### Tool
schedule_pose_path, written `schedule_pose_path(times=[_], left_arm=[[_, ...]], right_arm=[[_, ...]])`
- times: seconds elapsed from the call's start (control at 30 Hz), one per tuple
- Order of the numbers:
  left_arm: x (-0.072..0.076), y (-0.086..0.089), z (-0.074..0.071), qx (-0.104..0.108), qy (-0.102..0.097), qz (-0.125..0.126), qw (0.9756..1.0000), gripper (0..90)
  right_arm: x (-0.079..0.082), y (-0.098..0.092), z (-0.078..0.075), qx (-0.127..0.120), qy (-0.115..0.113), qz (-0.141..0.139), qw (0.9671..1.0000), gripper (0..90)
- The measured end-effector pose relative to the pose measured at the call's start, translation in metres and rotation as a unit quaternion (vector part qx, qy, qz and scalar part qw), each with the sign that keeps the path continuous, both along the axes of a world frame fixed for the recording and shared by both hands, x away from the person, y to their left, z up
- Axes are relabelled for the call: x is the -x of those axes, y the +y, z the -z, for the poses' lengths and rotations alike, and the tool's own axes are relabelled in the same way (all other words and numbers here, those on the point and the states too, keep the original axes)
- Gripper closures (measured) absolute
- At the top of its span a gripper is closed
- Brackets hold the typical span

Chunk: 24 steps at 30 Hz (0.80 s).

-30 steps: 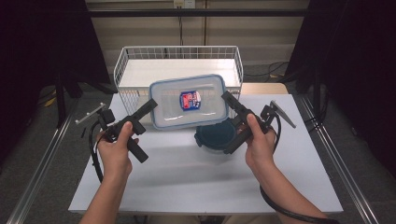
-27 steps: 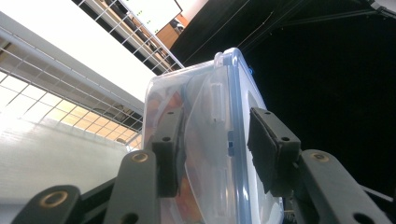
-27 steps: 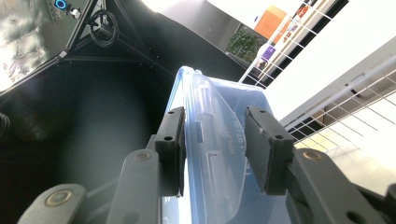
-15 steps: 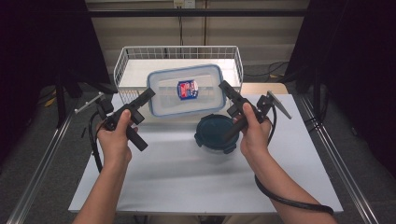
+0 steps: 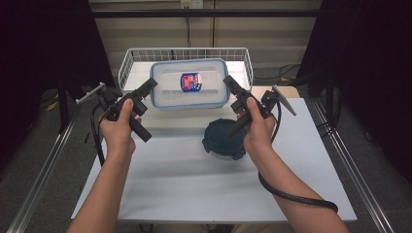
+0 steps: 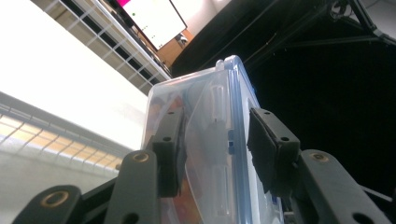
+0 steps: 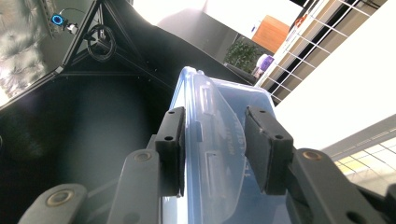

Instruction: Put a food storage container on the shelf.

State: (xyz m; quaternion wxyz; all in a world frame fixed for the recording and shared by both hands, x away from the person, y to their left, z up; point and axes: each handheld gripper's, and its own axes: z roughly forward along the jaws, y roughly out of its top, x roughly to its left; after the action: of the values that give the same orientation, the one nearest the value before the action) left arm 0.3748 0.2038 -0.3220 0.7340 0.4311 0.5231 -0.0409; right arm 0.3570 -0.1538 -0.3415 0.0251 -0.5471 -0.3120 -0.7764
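**Clear box carried up and toward the wire basket, one gripper on each end**

Since a second ago the clear container (image 5: 188, 91) has moved away from the person and a bit higher: it was hanging over the surface (image 5: 204, 179) just ahead of the dark round lid; now it sits in the air over the front rail of the wire basket (image 5: 127, 62). Both hands went with it. Judgement: this is the carry leg of placing the box in the basket; a lowering and release look to be left.

Left gripper (image 5: 148, 87) pinches the box's left end, right gripper (image 5: 228, 83) the right end. In each gripper view the fingers (image 6: 170, 149) clamp across lid rim and wall, pads pressed on plastic. Grip unchanged across the second.

Container: rectangular, rounded corners, see-through plastic, pale blue rim seal and snap-flap lid; red-and-blue label on top. Smooth, glossy, likely slippery. Basket: white coated wire grid, open top, flat white floor. Dark round lid (image 5: 224, 140) lies on the surface, teal-black, ribbed edge tabs, next to the right hand. Surface: matte white sheet.
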Motion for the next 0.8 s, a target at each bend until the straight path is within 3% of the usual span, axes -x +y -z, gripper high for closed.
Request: schedule_pose_path(times=[0.17,0.37,0.5,0.8], left_arm=[[-0.011,-0.001,-0.001,0.011,0.002,-0.012,0.9999,57.5],[-0.023,-0.002,-0.004,0.008,0.004,-0.018,0.9998,57.5],[-0.028,-0.003,-0.006,0.022,0.009,-0.023,0.9994,57.6],[-0.036,-0.004,-0.011,0.02,0.0,-0.027,0.9994,57.5]], right_arm=[[-0.007,0.003,-0.003,0.0,0.007,0.001,1.0,60.3],[-0.018,0.002,-0.005,-0.002,0.017,-0.006,0.9998,60.4],[-0.021,0.003,-0.007,0.0,0.016,-0.002,0.9999,60.5],[-0.032,0.005,-0.014,-0.004,0.01,0.007,0.9999,60.5]])
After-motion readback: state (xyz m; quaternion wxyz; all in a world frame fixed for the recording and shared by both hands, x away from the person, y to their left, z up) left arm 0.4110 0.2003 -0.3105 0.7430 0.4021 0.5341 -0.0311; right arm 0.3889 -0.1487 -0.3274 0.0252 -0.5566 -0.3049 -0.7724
